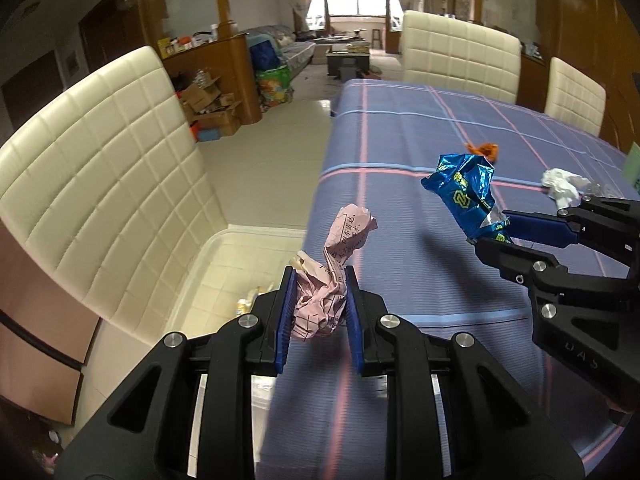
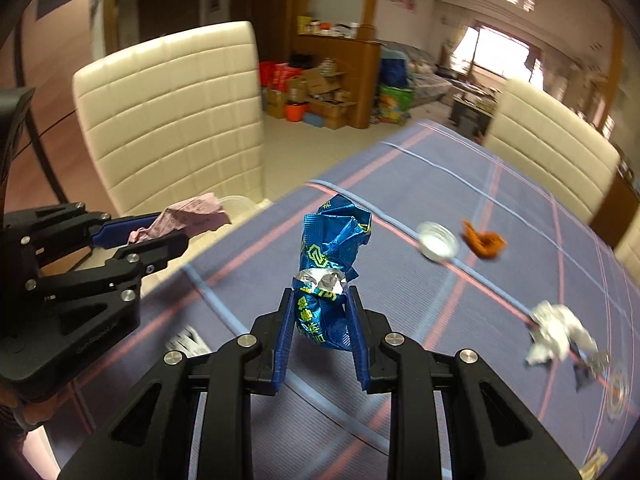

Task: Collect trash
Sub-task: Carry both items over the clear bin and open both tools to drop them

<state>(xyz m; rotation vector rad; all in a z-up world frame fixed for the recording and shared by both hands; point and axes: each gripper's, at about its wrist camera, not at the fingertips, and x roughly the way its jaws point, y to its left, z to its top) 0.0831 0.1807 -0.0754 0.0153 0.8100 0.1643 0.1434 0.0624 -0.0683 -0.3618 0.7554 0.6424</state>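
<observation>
My left gripper (image 1: pixel 320 280) is shut on a crumpled pink paper (image 1: pixel 334 276) and holds it above the left edge of the table (image 1: pixel 420 148), which has a blue checked cloth. My right gripper (image 2: pixel 319 294) is shut on a crushed blue foil wrapper (image 2: pixel 330 252), lifted over the cloth. Each wrist view shows the other gripper: the right gripper (image 1: pixel 490 234) with the wrapper (image 1: pixel 466 190) at the right, the left gripper (image 2: pixel 160 236) with the pink paper (image 2: pixel 188 216) at the left. On the cloth lie a white tissue wad (image 2: pixel 556 330), an orange scrap (image 2: pixel 484 240) and a small clear lid (image 2: pixel 438 240).
A clear plastic bin (image 1: pixel 248 260) with some scraps inside stands on the floor beside the table, below the left gripper. Cream padded chairs (image 1: pixel 100 184) (image 1: pixel 460 56) ring the table. Boxes and bags (image 1: pixel 212 108) sit against a wooden cabinet further back.
</observation>
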